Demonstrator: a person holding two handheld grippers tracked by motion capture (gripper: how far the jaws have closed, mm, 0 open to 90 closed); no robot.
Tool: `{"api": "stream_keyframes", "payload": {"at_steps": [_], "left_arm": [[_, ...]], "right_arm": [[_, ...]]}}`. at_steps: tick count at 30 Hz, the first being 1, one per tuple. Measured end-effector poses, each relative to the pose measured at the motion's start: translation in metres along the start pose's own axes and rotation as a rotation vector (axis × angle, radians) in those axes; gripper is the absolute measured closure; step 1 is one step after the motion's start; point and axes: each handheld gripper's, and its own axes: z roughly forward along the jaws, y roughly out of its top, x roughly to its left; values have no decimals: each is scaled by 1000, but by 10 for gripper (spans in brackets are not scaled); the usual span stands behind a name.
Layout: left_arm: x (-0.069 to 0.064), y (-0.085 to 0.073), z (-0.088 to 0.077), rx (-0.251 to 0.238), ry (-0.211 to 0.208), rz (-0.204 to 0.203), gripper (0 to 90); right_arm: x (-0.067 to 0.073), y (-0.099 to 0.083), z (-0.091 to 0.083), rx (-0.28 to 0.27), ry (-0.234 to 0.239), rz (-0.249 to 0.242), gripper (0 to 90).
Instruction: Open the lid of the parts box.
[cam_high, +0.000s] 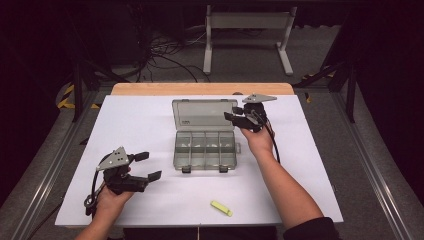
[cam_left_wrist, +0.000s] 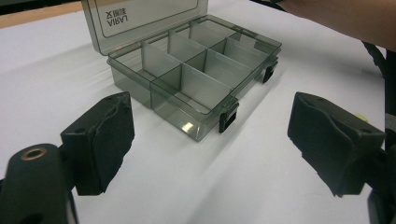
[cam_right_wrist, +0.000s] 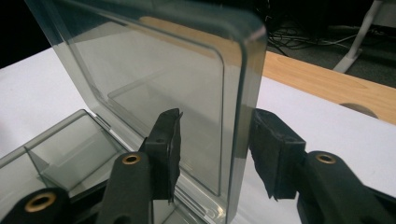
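1. A smoky grey organiser box sits near the middle of the white surface, its divided compartments showing nothing inside in the left tool view
2. The box's lid stands raised at the back, hinged along the far edge of the box
3. The right tool is at the lid's right-hand edge; in the right tool view the lid's edge stands between the two jaws, one jaw on the inner face and the other on the outer side
4. A small gap shows between each pad and the plastic, so the right tool is not yet clamped on the lid
5. The left tool rests low over the surface to the left of the box, well apart from it, jaws spread wide and holding nothing
6. A small yellow object lies on the surface near the front edge, between the two forearms
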Motion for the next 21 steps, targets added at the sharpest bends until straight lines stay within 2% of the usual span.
{"api": "stream_keyframes", "payload": {"at_steps": [8, 13, 21], "left_arm": [[0, 0, -1, -8, 8, -3, 157], [0, 0, 0, 1, 3, -6, 157], [-1, 0, 0, -7, 1, -19, 157]], "right_arm": [[-6, -5, 6, 29, 7, 34, 600], [-7, -6, 9, 48, 2, 35, 607], [-6, -9, 15, 58, 13, 49, 536]]}}
